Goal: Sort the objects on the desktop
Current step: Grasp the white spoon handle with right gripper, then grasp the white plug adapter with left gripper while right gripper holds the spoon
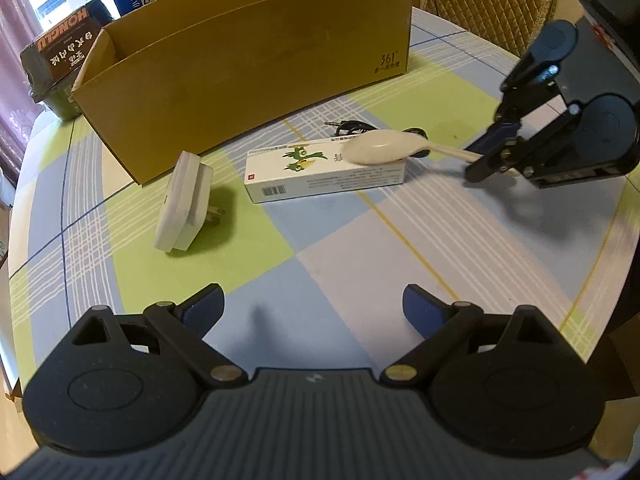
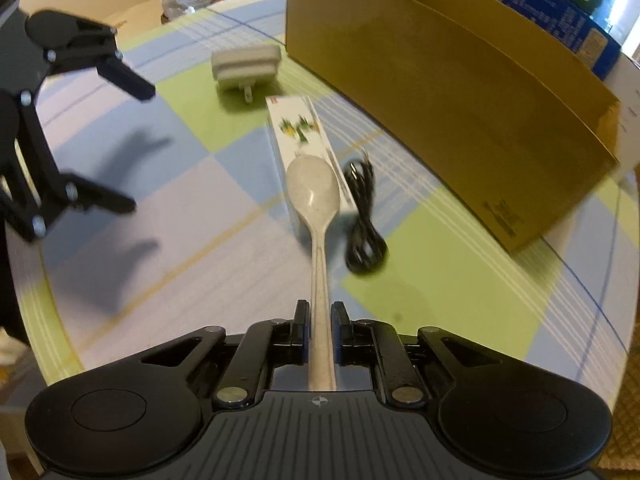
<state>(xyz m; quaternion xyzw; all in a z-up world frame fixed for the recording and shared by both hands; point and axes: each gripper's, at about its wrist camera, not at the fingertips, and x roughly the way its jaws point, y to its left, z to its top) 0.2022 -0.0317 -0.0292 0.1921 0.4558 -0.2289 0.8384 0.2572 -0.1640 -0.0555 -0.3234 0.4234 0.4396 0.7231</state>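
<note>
My right claw (image 2: 320,334) clamped on spoon (image 2: 316,200) handle, bowl raised over medicine box (image 1: 324,174). My left claw (image 1: 314,306) apart, empty. Plug adapter (image 1: 182,204), black cable (image 2: 362,220) on worktop (image 1: 360,248). Cardboard box (image 1: 248,68) interior mostly hidden; sorting looks barely begun.

Left gripper (image 1: 314,308) spread wide — right gripper (image 2: 320,320) clamped tight.

Cardboard box (image 1: 248,80) walls off the table's (image 1: 360,248) far side.
</note>
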